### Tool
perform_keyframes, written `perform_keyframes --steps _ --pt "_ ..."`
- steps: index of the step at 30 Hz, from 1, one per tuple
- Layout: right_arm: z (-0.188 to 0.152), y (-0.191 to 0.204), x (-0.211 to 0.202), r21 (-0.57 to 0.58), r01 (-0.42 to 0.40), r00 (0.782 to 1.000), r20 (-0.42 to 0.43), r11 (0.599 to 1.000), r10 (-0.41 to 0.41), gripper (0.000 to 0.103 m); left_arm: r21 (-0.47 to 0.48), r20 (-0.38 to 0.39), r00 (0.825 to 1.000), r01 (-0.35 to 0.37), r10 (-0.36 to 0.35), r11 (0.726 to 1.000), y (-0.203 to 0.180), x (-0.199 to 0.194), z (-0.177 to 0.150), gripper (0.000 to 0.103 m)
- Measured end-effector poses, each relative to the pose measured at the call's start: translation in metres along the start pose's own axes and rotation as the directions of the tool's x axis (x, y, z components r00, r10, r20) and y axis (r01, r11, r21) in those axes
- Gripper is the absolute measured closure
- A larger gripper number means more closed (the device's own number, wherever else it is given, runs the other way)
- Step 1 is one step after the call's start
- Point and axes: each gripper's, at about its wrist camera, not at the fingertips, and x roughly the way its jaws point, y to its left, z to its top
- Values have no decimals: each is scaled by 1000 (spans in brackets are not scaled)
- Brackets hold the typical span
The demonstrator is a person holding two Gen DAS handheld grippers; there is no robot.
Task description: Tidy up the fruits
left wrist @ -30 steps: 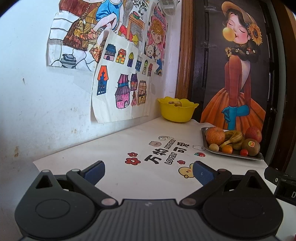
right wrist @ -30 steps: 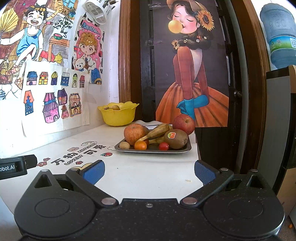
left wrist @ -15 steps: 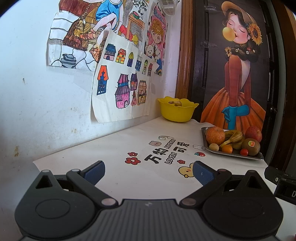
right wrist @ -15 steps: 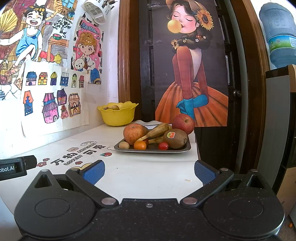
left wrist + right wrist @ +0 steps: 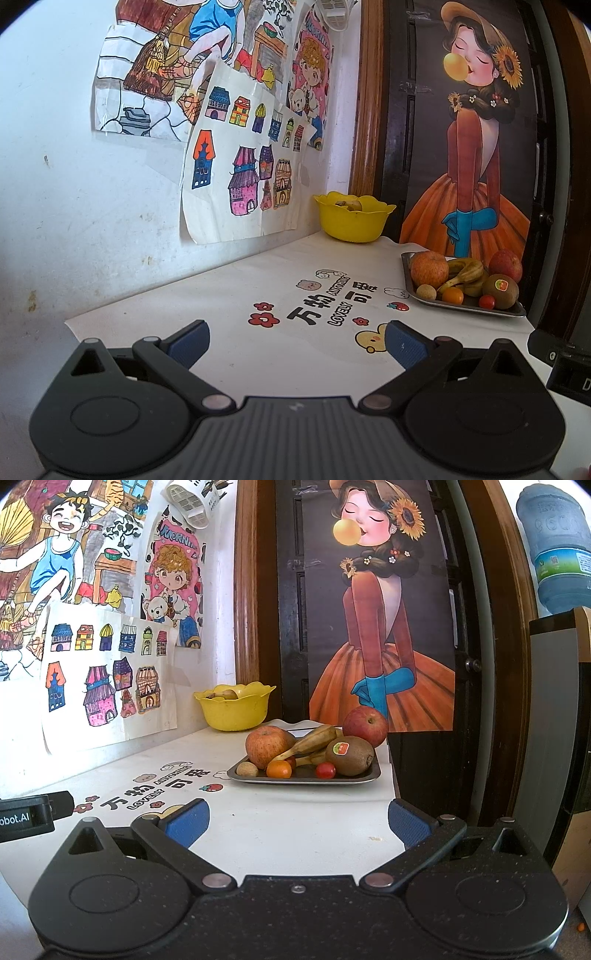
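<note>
Wall drawings [image 5: 236, 173], poster [image 5: 384, 627] (perhaps door-hung)

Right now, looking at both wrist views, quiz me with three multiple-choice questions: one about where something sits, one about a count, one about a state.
1. Where does the yellow bowl stand?
A. in the far corner by the wall
B. on the metal tray
C. between the right tool's fingers

2. How many apples lie on the metal tray?
A. none
B. two
C. five

3. How is the right tool just now?
A. shut on the kiwi
B. shut on a banana
C. open, holding nothing

Answers: 1 A, the bowl sits against the wall behind the tray. 2 B, one apple is at the tray's left and a redder apple at its back. 3 C, its blue pads stand wide apart over bare table, and the kiwi lies on the tray.
</note>
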Motion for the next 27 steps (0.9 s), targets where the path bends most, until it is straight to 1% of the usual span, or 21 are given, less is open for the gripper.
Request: perform_keyframes --steps 27 --pt "0 0 0 5 4 1000 -1 1000 -4 1 5 -1 1000 2 -2 1000 -1 0 -1 0"
